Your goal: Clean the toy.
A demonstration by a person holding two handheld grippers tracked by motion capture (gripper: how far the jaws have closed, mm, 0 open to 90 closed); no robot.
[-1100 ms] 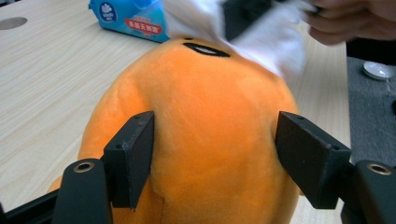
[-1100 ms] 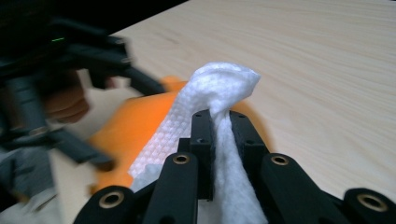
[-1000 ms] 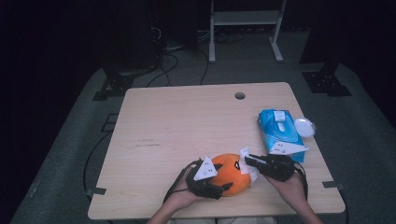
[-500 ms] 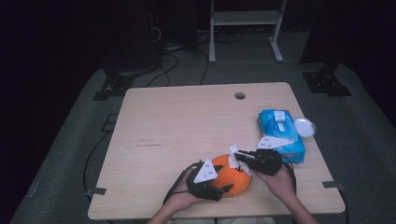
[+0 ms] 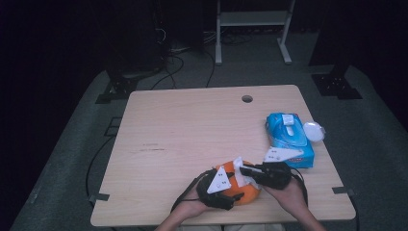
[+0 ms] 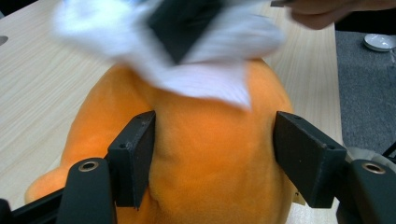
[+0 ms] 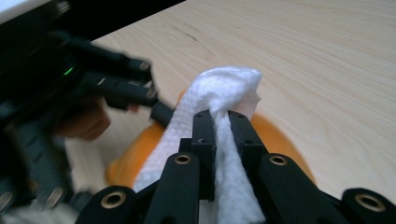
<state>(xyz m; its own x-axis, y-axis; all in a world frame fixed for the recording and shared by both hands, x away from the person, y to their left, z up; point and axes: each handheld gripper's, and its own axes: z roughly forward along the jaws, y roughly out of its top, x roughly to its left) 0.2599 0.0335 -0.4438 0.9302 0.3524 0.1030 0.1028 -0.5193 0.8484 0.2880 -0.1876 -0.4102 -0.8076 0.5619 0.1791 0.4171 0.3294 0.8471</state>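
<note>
Left gripper (image 5: 230, 195): jaws part-spread, one on each flank of the orange plush toy (image 5: 243, 188); in the left gripper view both pads (image 6: 135, 156) lie against the plush.
Right gripper (image 5: 245, 169): jaws pressed together, pinching a white wipe (image 7: 212, 100) that lies on the toy's top.
Orange plush toy: on the wooden table (image 5: 192, 134), just inside its near edge, between the two hands.
White wipe: bunched above the right jaws, draped down over the orange surface; blurred in the left gripper view (image 6: 205, 60).
Edges: toy and both grippers crowd the near edge; the blue wipe pack (image 5: 290, 138) sits near the right edge.
Open room: the table's left half and far half lie bare, apart from a round hole (image 5: 247, 98) near the far edge.
Containers: blue wipe pack, flap on top; contents cannot be told. A white lid (image 5: 314, 131) lies touching its right side.
</note>
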